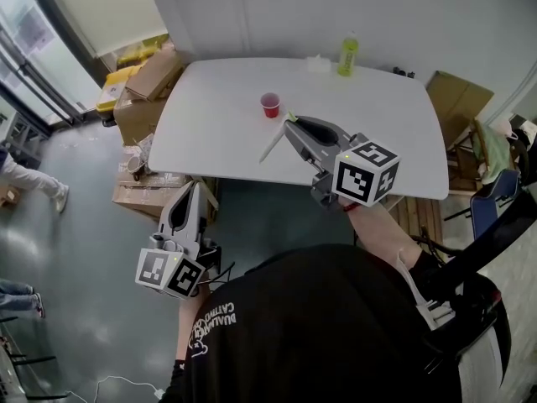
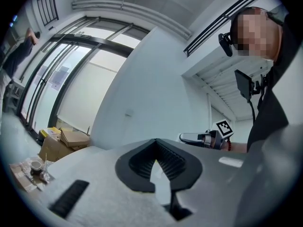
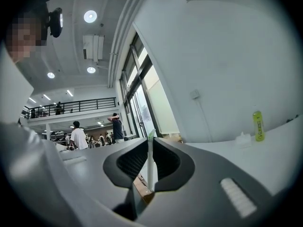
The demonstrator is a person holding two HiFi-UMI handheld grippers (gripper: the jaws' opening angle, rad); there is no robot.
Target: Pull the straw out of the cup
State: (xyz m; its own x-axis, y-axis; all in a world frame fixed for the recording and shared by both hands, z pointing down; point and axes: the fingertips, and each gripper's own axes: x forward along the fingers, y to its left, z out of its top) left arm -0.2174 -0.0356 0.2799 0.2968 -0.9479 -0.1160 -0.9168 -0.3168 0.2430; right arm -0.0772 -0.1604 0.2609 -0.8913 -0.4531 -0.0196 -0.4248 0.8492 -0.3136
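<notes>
1. Currently the right gripper (image 1: 289, 122) is over the white table (image 1: 377, 124), right of frame centre in the head view, jaws pointing toward the upper left.
2. Right jaws are clamped on the straw (image 3: 150, 160). In the right gripper view it stands upright between the black pads, green end just above the jaw tips.
3. In the head view the straw (image 1: 273, 141) runs from the right jaw tips down and to the left over the tabletop. It is fully out of the cup; I cannot tell whether its lower end touches the table.
4. Red cup (image 1: 270, 104) stands upright on the table, just up-left of the right jaw tips, apart from them and from the straw.
5. Left gripper (image 1: 195, 187) is at lower left in the head view, off the table and below its near edge, over the floor, pointing up-frame.
6. Left jaws are closed with nothing between them: in the left gripper view (image 2: 155, 145) the pads meet at the tips, and the wall shows through the slot behind them.
7. The left gripper view also catches the right gripper's body and marker cube (image 2: 224, 128) at centre right.
8. Green bottle (image 1: 347, 55) stands at the table's far edge, top centre-right, with a small white object (image 1: 317, 61) just to its left.
9. Cardboard boxes (image 1: 143, 91) are stacked on the floor at the table's left end.
</notes>
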